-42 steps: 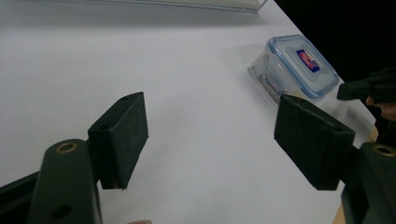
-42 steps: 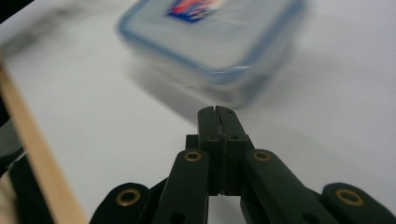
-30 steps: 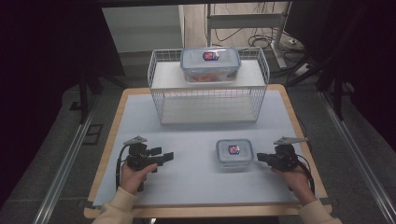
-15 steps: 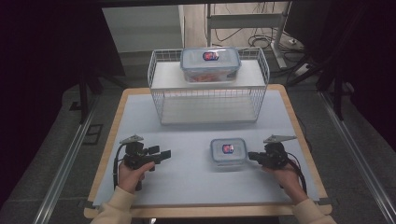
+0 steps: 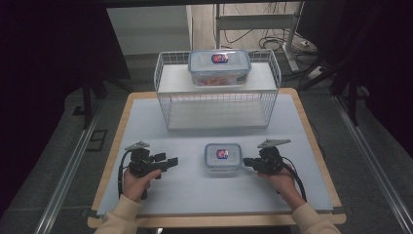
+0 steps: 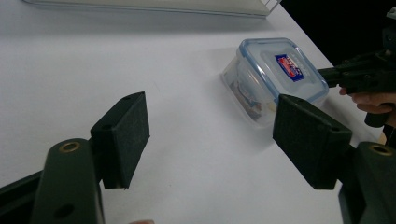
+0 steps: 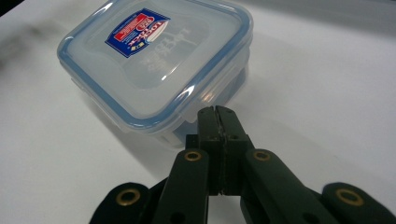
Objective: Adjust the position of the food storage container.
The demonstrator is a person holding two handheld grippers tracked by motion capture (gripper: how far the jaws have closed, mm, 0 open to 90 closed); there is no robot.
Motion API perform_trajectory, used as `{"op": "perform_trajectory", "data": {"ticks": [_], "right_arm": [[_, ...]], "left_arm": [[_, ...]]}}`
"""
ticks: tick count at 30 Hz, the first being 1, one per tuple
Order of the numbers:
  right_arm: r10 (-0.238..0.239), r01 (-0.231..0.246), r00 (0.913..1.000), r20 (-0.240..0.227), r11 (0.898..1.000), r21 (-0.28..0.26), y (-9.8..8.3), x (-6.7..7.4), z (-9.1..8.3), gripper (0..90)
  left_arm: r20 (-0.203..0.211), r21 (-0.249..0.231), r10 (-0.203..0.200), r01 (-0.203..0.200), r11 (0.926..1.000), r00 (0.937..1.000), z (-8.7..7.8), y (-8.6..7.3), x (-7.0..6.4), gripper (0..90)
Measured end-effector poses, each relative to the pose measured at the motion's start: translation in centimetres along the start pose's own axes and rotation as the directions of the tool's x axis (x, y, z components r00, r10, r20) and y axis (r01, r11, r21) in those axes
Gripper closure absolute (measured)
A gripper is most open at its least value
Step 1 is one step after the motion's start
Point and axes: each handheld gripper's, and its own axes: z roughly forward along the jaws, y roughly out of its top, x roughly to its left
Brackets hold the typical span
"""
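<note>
A small square clear container [image 5: 222, 156] with a blue-rimmed lid and a red and blue label sits on the white table mat. My right gripper [image 5: 246, 162] is shut, with its tips against the container's right side. In the right gripper view the closed jaws [image 7: 215, 112] meet the container [image 7: 154, 65] at its near wall. My left gripper [image 5: 170, 162] stands open to the left of the box, apart from it and holding nothing. The left gripper view looks between its wide pads [image 6: 125, 135] toward the container [image 6: 275, 79] and the right gripper [image 6: 355, 77] behind it.
A white wire rack [image 5: 216, 105] stands at the back of the table. A larger clear lidded container [image 5: 219, 67] rests on its top shelf. The table's wooden edge [image 5: 311, 136] runs along the right. Bare mat lies between the rack and the grippers.
My right gripper has moved left, staying shut, and the small container has slid left ahead of it. The left gripper has kept its place.
</note>
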Motion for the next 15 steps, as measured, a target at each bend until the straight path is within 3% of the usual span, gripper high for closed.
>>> {"op": "perform_trajectory", "data": {"ticks": [10,15], "right_arm": [[-0.026,0.026,0.9996,0.006,0.999,-0.022,0.2,0.4,0.7,89.7],[-0.025,0.025,0.9997,-0.001,0.998,-0.054,0.1,0.4,-0.6,89.7]], "left_arm": [[-0.005,0.008,0.003,-0.003,1.0,1.0,0.2,0.0,-0.1,26.6],[0.003,0.003,0.001,-0.001,1.0,1.0,0.0,0.0,-0.2,26.7]]}}
